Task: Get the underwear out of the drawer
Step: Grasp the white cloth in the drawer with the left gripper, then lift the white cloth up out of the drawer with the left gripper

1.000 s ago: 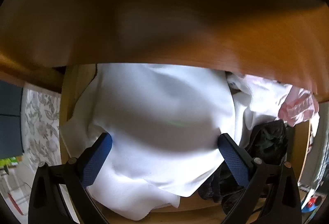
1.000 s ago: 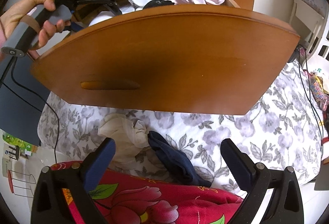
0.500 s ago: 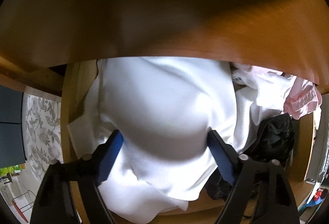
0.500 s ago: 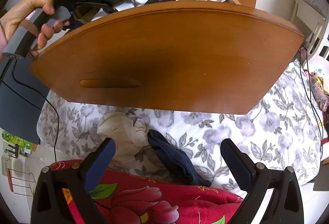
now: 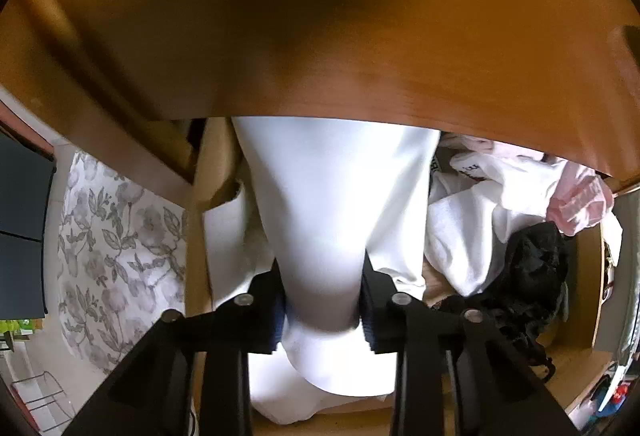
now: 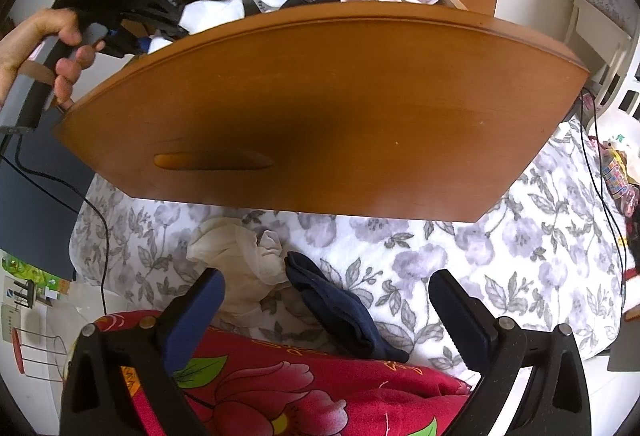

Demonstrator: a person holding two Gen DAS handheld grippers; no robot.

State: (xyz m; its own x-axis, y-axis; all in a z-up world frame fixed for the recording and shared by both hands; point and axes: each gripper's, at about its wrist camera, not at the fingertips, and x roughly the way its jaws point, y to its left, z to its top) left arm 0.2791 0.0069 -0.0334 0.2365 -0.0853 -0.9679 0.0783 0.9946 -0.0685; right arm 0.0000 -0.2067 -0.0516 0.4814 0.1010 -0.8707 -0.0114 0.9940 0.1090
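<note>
The wooden drawer (image 6: 320, 108) stands pulled out over the bed, full of clothes. In the left wrist view a white garment (image 5: 332, 196) lies at the drawer's left end. My left gripper (image 5: 322, 308) points steeply down into it. Its jaws are closing, with a bunched fold of the white cloth pinched between the blue pads. The right wrist view shows a hand (image 6: 48, 36) holding that left gripper (image 6: 152, 36) at the drawer's left corner, its tips hidden behind the front panel. My right gripper (image 6: 326, 282) hangs open above the bed, holding nothing.
More white cloth, a pink garment (image 5: 576, 204) and a black garment (image 5: 532, 268) fill the drawer's right side. On the floral bedsheet (image 6: 480, 256) lie a cream garment (image 6: 240, 256) and a navy garment (image 6: 340, 312). A red flowered blanket (image 6: 280, 388) lies nearest. A dresser panel (image 5: 320, 36) overhangs the drawer.
The left gripper's jaws went from wide apart to pinched on the white cloth, gathering it into a narrow fold, and it shifted slightly. The right gripper stayed still.
</note>
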